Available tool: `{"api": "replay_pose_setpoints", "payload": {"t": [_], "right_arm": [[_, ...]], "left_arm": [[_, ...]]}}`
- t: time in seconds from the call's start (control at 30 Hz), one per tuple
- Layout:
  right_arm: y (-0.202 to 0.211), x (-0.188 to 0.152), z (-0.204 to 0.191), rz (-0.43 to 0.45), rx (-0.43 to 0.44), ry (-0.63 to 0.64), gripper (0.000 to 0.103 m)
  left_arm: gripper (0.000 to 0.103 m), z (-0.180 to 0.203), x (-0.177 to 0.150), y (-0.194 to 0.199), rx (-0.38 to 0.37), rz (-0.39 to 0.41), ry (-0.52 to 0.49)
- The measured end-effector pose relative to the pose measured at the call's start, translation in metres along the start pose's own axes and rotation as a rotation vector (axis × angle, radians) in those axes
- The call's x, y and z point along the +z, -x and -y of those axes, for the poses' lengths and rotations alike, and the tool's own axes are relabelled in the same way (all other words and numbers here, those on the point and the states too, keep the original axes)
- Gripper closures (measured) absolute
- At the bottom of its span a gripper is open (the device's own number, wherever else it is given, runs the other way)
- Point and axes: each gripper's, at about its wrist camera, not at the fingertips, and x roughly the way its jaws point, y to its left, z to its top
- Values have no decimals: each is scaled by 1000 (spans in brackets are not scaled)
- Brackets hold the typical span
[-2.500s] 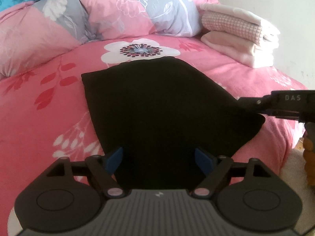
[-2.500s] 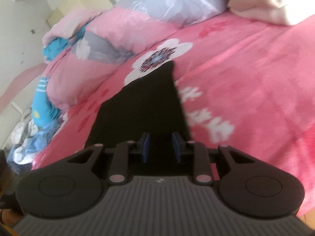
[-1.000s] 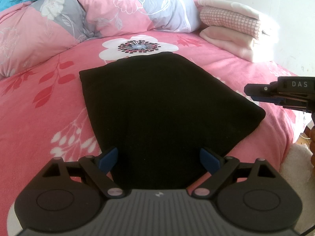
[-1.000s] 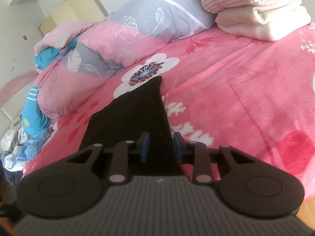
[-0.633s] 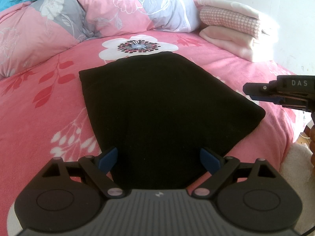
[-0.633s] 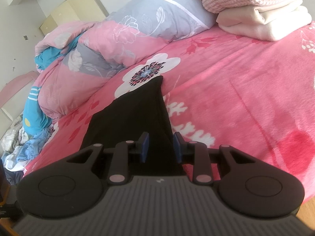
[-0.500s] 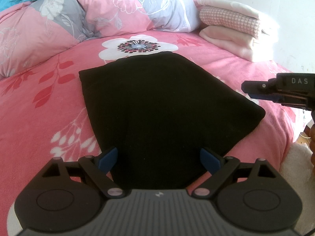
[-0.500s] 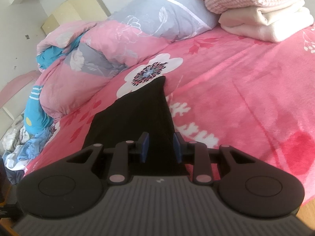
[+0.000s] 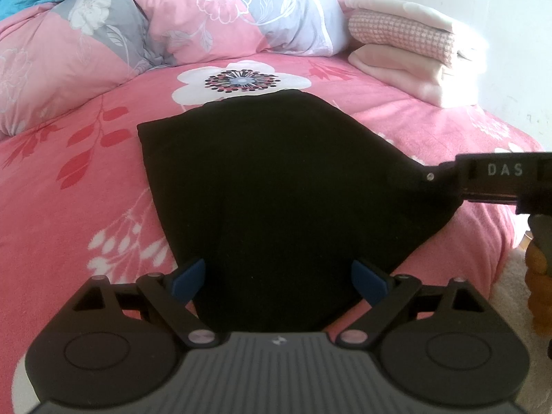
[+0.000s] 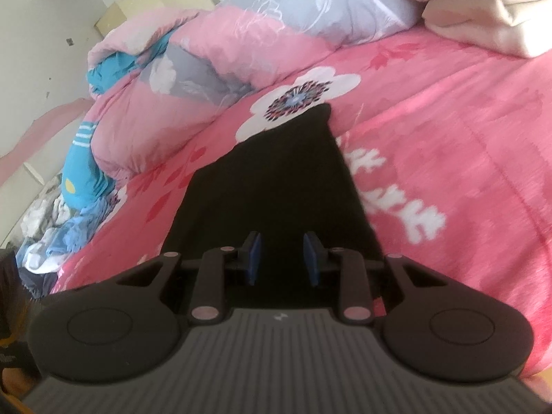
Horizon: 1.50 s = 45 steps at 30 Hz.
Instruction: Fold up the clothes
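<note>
A black garment (image 9: 269,179), folded flat, lies on the pink flowered bed cover (image 9: 69,224). My left gripper (image 9: 278,277) is open wide just above its near edge, one blue pad near each side of the cloth. My right gripper (image 9: 427,176) comes in from the right, its tip over the garment's right corner. In the right wrist view the garment (image 10: 276,186) stretches away under that gripper (image 10: 281,262). Its pads stand narrowly apart, and only flat cloth shows in the gap. Whether the pads touch the cloth is unclear.
A stack of folded pale pink linens (image 9: 407,58) sits at the back right by the wall. A rolled pink and grey duvet (image 9: 138,27) runs along the back. Loose clothes (image 10: 51,227) lie off the bed's left side. The bed edge (image 9: 510,241) drops away at the right.
My right gripper has moved left and down, from beside the garment to over its right corner, and its view is now closer and tilted. The left gripper has stayed still and open.
</note>
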Motion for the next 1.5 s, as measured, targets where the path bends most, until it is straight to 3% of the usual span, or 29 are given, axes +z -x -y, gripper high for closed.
{"api": "replay_pose_setpoints", "payload": {"t": [1.5], "right_arm": [[6, -1, 29, 25, 8, -75, 77]], "left_arm": [[9, 0, -2, 0, 0, 0, -4]]}}
